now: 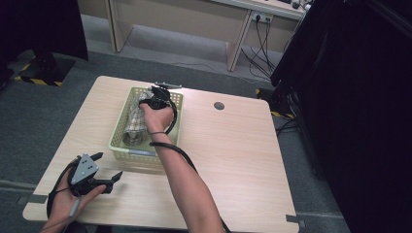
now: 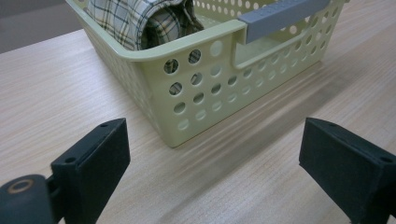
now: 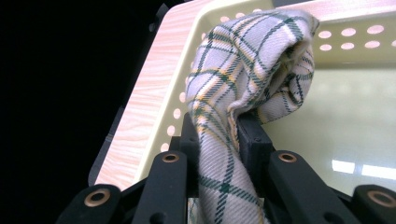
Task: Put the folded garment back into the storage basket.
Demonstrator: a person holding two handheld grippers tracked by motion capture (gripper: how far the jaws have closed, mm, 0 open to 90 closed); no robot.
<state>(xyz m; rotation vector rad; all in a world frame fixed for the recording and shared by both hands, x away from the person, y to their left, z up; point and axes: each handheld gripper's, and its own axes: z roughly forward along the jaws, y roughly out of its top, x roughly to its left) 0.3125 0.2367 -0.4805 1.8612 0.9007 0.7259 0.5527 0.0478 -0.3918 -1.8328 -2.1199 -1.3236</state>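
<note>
A plaid cloth lies rolled in a pale green perforated basket on the wooden table. My right gripper is down inside the basket's far end, shut on the cloth, which bunches up between the two black jaws and rises above them. My left gripper rests near the table's front left corner, just in front of the basket, jaws wide apart with bare tabletop between them. In the left gripper view the basket corner and its grey handle stand close ahead, the cloth inside.
The table has a round cable hole at its far right. Beyond it stand a wooden desk with hanging cables and a black curtain on the right.
</note>
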